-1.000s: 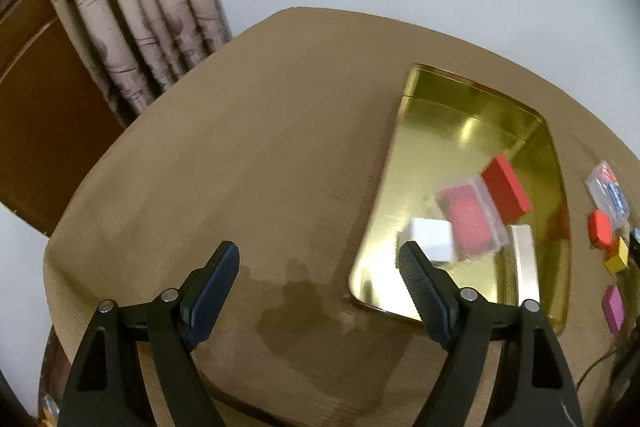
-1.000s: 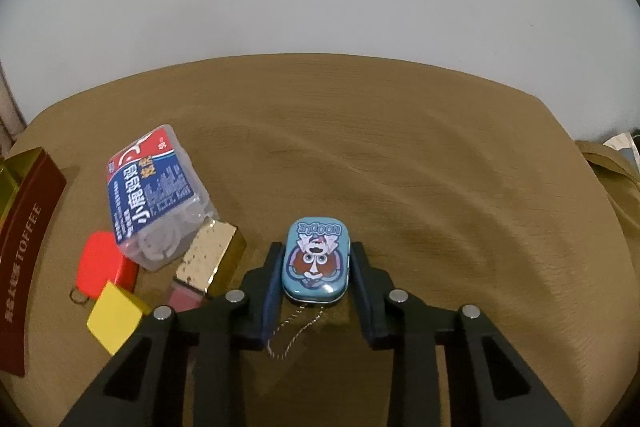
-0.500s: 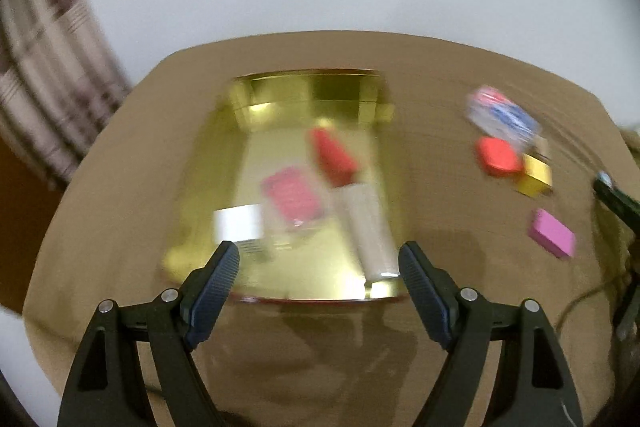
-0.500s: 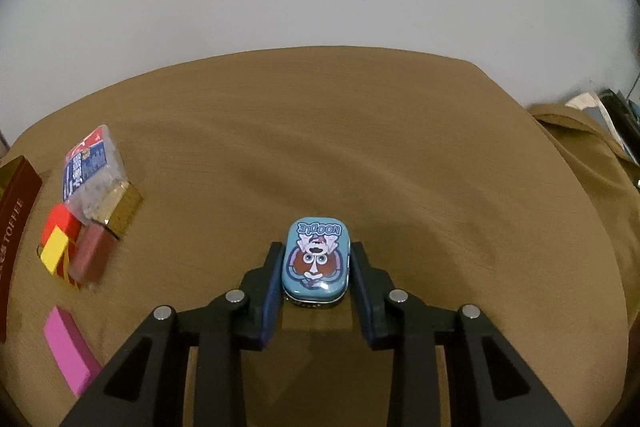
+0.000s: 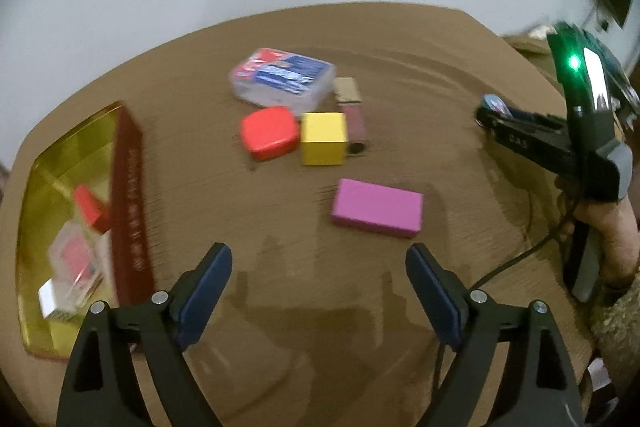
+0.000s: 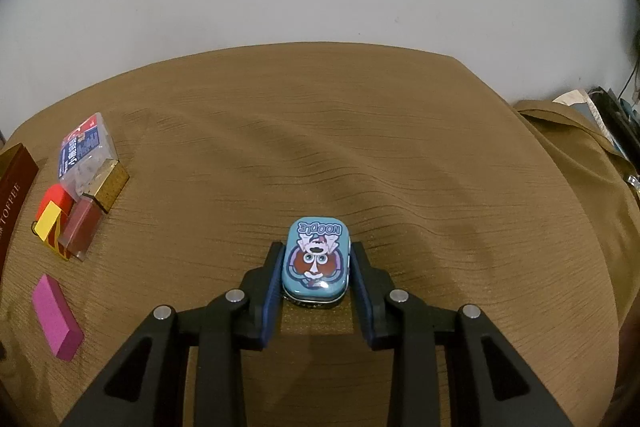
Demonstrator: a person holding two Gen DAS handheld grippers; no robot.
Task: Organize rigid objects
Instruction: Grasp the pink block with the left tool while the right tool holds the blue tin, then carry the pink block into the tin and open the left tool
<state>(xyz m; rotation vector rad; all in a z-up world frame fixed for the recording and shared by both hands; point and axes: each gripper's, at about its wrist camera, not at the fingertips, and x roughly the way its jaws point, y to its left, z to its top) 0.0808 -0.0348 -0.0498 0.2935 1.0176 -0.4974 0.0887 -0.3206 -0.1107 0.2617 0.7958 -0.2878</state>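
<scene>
My right gripper (image 6: 316,283) is shut on a small blue cartoon tin (image 6: 317,263) and holds it just above the brown cloth; the gripper also shows at the right of the left wrist view (image 5: 496,113). My left gripper (image 5: 318,285) is open and empty, just short of a pink block (image 5: 377,207). Beyond the block lie a yellow cube (image 5: 323,138), a red case (image 5: 270,131), a clear box with a blue label (image 5: 283,77) and a gold-capped lip gloss (image 5: 352,107). A gold tray (image 5: 52,163) at the left holds several items.
The tray's dark red outer wall (image 5: 130,187) faces the loose items. In the right wrist view the same loose items lie at the far left, with the pink block (image 6: 56,317) nearest. Cloth folds and clutter lie beyond the table's right edge (image 6: 592,131).
My left gripper has swung right, from facing the tray to facing the loose items. My right gripper has pulled back and to the right with the tin in it.
</scene>
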